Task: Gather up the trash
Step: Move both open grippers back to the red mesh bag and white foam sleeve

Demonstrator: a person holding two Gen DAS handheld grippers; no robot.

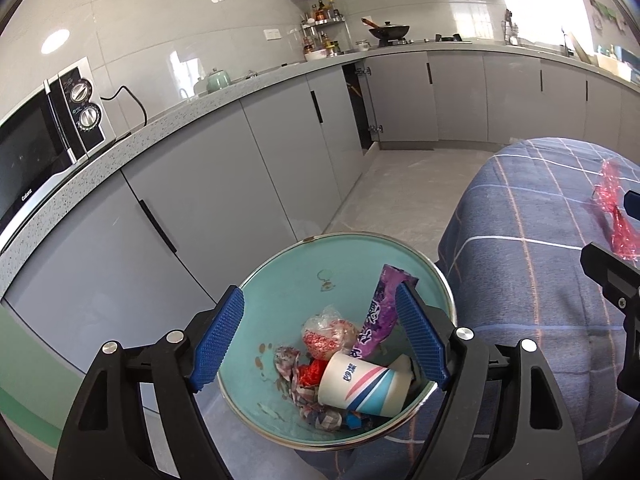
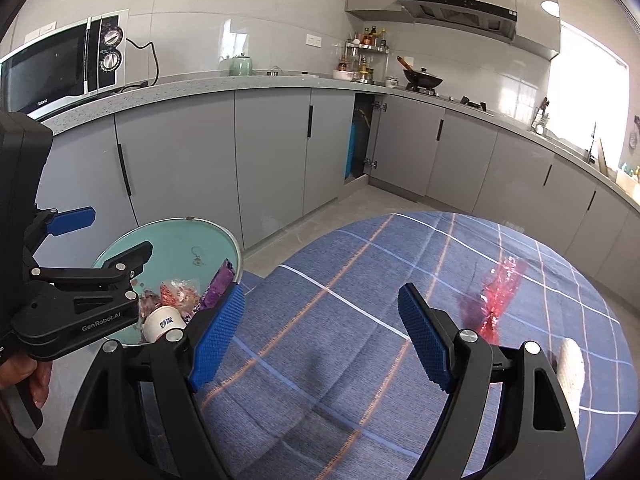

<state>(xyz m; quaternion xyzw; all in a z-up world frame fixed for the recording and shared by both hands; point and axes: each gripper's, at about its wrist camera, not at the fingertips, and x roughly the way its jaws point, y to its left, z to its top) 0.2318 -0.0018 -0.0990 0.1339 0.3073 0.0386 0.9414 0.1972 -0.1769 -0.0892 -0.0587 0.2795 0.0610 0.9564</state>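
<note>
A teal bin (image 1: 280, 276) stands beside the table and holds a paper cup (image 1: 360, 384), a purple wrapper (image 1: 380, 308) and several crumpled wrappers. My left gripper (image 1: 320, 344) is open and empty above the bin; it also shows in the right wrist view (image 2: 108, 236) over the bin (image 2: 176, 240). My right gripper (image 2: 320, 340) is open and empty over the blue checked tablecloth (image 2: 360, 264). A red cellophane wrapper (image 2: 500, 292) lies on the cloth to its right; it also shows in the left wrist view (image 1: 612, 208). A white crumpled object (image 2: 572, 368) lies at the right.
Grey kitchen cabinets (image 2: 272, 152) run behind the bin and table, one door open (image 2: 360, 140). A microwave (image 2: 60, 68) sits on the counter at the left, a wok (image 2: 422, 76) on the stove. Grey floor (image 1: 400, 184) lies between table and cabinets.
</note>
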